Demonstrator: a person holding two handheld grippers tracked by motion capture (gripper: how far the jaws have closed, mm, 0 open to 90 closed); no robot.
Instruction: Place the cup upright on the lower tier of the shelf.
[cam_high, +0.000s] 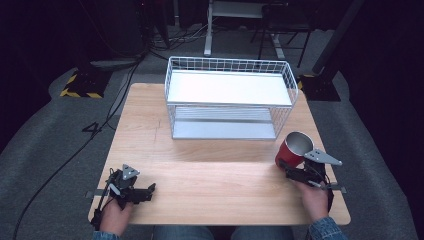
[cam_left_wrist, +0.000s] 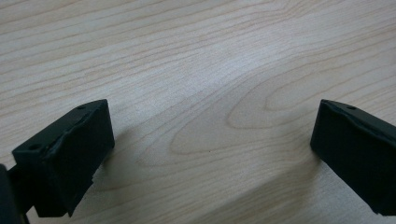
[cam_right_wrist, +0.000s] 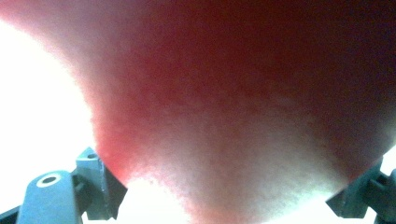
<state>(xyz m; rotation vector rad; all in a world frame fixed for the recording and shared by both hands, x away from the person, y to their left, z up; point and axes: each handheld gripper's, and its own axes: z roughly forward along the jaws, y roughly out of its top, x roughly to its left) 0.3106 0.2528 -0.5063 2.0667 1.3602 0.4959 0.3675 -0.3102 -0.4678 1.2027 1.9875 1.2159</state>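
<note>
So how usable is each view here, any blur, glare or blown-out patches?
High view: sharp and evenly lit on the table, with glare whitening the rack's top shelf and dark surroundings. Left gripper view: crisp wood grain, soft shadows beside the left tool. Right gripper view: the red cup is a close blur and the background is blown out white.

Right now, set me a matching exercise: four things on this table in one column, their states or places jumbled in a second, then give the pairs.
Things:
1. round red cup with a silvery inside
2. white wire two-shelf rack
3. left black tongs
4. pale wooden table

States or places:
A. open, low over bare wood near the front left corner
B. carries everything else
C. tilted, gripped by the right black tongs
D. stands at the far edge

Pairs: 1-C, 2-D, 3-A, 4-B
</note>
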